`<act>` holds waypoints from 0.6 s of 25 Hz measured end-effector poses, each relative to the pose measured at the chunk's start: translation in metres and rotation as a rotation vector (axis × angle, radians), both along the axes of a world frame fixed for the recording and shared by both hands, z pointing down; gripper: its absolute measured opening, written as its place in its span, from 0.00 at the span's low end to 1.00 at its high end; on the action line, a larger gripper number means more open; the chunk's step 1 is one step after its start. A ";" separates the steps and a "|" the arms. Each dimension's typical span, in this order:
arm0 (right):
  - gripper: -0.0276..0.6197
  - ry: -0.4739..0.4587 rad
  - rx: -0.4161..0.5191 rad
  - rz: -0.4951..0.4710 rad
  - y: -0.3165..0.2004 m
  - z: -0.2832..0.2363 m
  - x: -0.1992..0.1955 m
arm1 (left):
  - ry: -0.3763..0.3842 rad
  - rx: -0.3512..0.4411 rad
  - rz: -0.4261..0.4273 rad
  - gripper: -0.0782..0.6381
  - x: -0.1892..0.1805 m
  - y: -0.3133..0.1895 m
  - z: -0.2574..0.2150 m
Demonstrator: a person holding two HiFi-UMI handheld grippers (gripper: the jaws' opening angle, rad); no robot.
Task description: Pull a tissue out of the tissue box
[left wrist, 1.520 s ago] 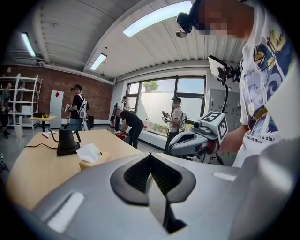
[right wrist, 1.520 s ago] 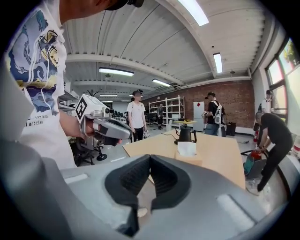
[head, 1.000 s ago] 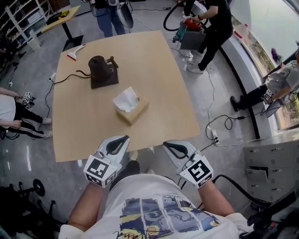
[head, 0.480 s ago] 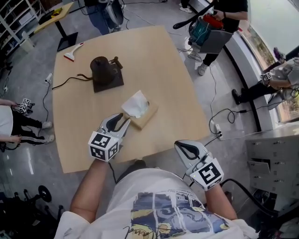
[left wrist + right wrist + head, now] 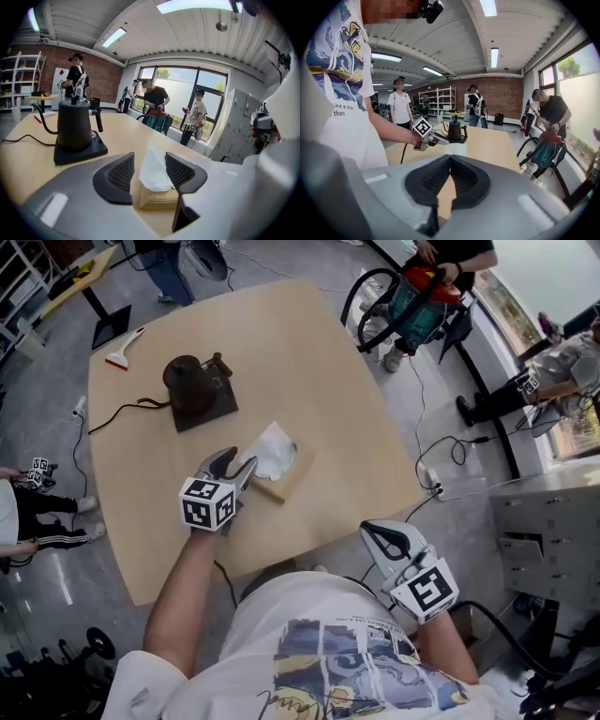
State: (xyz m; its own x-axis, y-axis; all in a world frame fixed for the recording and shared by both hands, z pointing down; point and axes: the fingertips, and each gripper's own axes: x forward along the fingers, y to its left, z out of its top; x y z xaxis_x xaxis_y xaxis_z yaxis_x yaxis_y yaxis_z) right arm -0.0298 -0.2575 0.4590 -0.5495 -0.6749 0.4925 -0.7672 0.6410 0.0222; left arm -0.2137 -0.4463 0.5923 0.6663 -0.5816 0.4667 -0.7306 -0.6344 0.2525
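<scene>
A tan tissue box (image 5: 286, 477) sits near the middle of the wooden table (image 5: 328, 399), with a white tissue (image 5: 272, 450) sticking up from its slot. My left gripper (image 5: 235, 468) is at the box's left side and its jaws are opening. In the left gripper view the tissue (image 5: 153, 168) stands between the two ribbed pads (image 5: 123, 172) above the box (image 5: 158, 202), and neither pad presses on it. My right gripper (image 5: 383, 534) hangs off the table's near edge, shut and empty. In the right gripper view its jaws (image 5: 450, 160) meet, with the tissue (image 5: 455, 149) beyond them.
A black kettle (image 5: 190, 379) on a dark base stands behind the box, its cable trailing left. A red-handled scraper (image 5: 124, 347) lies at the far left corner. People and a red and teal machine (image 5: 424, 294) stand around the table.
My left gripper has moved forward from the near edge over the table to the tissue box, and its jaws have gone from shut to wide. The right gripper shifted slightly and stays shut.
</scene>
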 end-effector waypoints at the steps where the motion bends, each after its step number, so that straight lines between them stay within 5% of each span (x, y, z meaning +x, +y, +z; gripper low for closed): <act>1: 0.05 0.003 -0.007 0.009 0.002 0.002 0.001 | 0.003 -0.016 0.005 0.42 0.002 -0.002 0.007; 11: 0.05 0.025 -0.043 0.060 0.003 0.008 0.009 | 0.052 -0.123 0.060 0.42 0.025 -0.014 0.042; 15: 0.05 0.009 -0.064 0.087 0.004 0.009 0.009 | 0.052 -0.114 0.068 0.33 0.031 -0.015 0.040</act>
State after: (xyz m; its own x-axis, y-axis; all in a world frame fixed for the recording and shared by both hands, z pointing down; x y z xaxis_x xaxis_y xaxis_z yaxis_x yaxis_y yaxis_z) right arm -0.0206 -0.2537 0.4680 -0.4852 -0.6868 0.5411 -0.8203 0.5719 -0.0096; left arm -0.1827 -0.4614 0.6319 0.7274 -0.4793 0.4910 -0.6708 -0.6473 0.3619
